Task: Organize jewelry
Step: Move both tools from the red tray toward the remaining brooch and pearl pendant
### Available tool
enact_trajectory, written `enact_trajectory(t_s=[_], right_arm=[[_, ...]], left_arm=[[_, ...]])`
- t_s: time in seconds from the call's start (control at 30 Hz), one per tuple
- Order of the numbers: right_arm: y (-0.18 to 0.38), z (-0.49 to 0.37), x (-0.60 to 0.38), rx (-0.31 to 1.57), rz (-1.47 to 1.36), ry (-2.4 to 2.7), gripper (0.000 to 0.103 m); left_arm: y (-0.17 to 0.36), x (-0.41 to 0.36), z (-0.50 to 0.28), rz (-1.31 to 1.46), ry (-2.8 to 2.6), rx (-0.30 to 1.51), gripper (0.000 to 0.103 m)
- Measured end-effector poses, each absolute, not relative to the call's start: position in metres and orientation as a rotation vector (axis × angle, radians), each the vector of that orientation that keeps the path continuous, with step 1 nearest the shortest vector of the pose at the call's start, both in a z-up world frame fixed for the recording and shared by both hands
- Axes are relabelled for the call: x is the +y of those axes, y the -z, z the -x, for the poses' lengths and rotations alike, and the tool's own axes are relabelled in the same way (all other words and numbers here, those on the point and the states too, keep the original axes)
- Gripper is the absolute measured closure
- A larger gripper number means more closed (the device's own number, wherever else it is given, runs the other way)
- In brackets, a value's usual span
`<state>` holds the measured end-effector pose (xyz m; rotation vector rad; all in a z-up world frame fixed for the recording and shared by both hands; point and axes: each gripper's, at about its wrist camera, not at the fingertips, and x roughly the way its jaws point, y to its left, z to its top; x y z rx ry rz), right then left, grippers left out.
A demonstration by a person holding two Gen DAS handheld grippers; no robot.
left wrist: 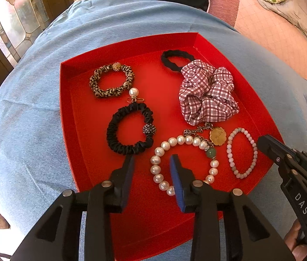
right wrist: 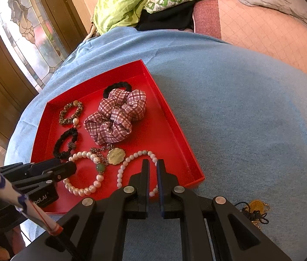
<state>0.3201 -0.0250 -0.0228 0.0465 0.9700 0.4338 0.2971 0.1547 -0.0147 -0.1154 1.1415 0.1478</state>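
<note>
With the left hand-held gripper [left wrist: 152, 169] spread apart over the pearl bracelet [left wrist: 184, 163] in the red tray [left wrist: 77, 113], one bead strand should be straddled before closing; the right hand-held gripper [right wrist: 152, 174], nearly closed and empty, is kept clear.

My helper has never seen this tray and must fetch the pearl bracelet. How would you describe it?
Look in the red tray on the blue cloth, at its near edge by the left gripper. The pearl bracelet is a ring of large white pearls, unlike the smaller pale bead bracelet beside it, and carries one green bead.
</note>
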Motion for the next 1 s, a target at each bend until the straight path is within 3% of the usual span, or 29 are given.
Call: enact_trajectory(t_s=[0.57,0.83,1.0], right_arm=[[0.011,-0.315,-0.031,0.968,-0.086,-0.458,0.088],[-0.034,-0.303,-0.091,0.871,-0.191,-0.445,0.087],[-0.028,-0.308,-0.143,0.908,-0.227,-0.356,0.087]], left_arm=[[0.004,0.155,-0.295,0.134,-0.153,1.098,0.064],[-0.023,0.135,-0.290,0.134,-0.095,0.983,0.064],[-0.027,0.113,-0.292,0.107,-0.038,0.973,0.064]])
